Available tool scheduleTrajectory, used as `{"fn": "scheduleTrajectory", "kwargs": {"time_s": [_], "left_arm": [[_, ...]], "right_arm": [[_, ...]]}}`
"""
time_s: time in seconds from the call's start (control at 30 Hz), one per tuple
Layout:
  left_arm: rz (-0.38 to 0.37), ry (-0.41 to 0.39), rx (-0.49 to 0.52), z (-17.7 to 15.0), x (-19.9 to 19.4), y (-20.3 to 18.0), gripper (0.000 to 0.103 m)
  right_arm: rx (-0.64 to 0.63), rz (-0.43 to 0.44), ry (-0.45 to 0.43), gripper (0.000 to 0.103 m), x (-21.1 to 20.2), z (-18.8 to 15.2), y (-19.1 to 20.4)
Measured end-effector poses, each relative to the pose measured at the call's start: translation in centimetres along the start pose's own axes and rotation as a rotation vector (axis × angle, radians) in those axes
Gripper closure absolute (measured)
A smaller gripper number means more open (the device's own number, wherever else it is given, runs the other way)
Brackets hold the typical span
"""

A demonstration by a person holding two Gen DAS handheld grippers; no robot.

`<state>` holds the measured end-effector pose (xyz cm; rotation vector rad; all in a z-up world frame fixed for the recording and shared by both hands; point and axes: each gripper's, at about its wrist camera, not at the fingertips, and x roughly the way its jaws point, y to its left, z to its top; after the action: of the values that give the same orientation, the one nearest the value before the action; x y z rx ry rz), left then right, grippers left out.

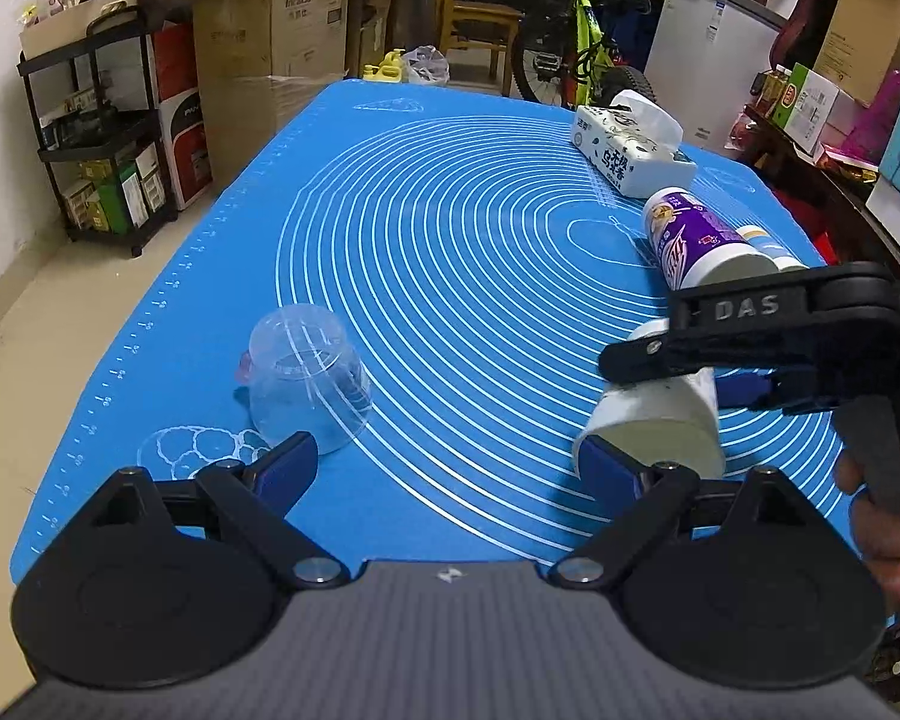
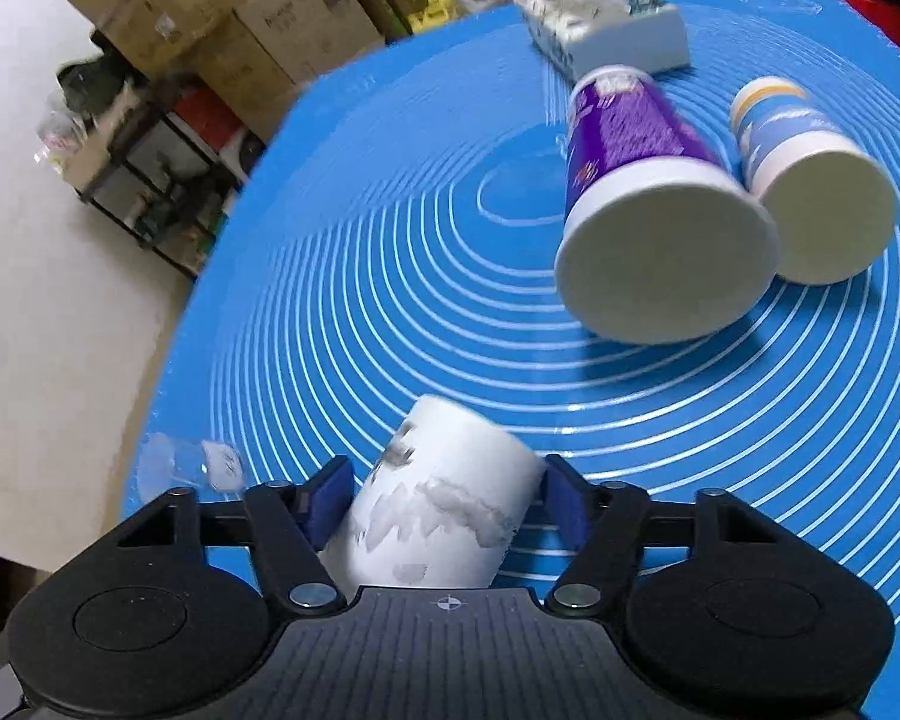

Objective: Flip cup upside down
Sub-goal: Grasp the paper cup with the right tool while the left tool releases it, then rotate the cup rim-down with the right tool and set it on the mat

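A white paper cup (image 2: 444,498) is held between the blue pads of my right gripper (image 2: 444,504), tilted over above the blue mat (image 2: 390,276). In the left wrist view the same cup (image 1: 660,414) hangs at the right under the black right gripper (image 1: 690,372), its open mouth facing down and towards me. My left gripper (image 1: 450,468) is open and empty, low over the mat's front. A clear plastic cup (image 1: 309,384) stands upside down on the mat just beyond my left finger.
A purple paper cup (image 2: 642,192) and a blue-and-white cup (image 2: 810,180) lie on their sides on the mat. A tissue box (image 1: 630,150) lies further back. Shelves, cardboard boxes and a bicycle stand beyond the table's far edge.
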<state>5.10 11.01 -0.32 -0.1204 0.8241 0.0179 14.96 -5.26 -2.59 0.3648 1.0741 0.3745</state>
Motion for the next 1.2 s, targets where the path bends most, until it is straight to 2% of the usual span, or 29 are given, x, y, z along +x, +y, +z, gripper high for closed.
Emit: {"fn": "scheduleTrajectory", "kwargs": {"time_s": [0.23, 0.37, 0.5, 0.57, 0.8, 1.03, 1.2], "left_arm": [[-0.01, -0.001, 0.002, 0.1, 0.0, -0.8, 0.01], [-0.009, 0.0, 0.007, -0.1, 0.0, -1.2, 0.01], [-0.009, -0.003, 0.009, -0.2, 0.0, -1.8, 0.01], [-0.01, -0.004, 0.018, -0.3, 0.0, -2.1, 0.01], [-0.016, -0.001, 0.032, -0.6, -0.1, -2.9, 0.01], [-0.015, 0.002, 0.042, -1.4, -0.5, -3.7, 0.01], [-0.008, -0.01, 0.073, -2.1, -1.2, -4.6, 0.01]], "right_arm": [[-0.072, -0.047, -0.147, 0.037, -2.6, -0.8, -1.1], [-0.292, -0.184, -0.335, 0.037, -3.8, -2.1, -0.2], [-0.529, -0.272, -0.432, 0.036, -3.3, -4.5, 0.7], [-0.598, -0.276, -0.475, 0.036, -3.4, -5.7, 0.9], [-0.636, -0.275, -0.473, 0.036, -5.3, -7.6, 1.2], [-0.551, -0.201, -0.403, 0.035, -6.3, -7.9, -0.4], [-0.526, -0.17, -0.393, 0.028, -7.1, -8.4, -0.8]]}}
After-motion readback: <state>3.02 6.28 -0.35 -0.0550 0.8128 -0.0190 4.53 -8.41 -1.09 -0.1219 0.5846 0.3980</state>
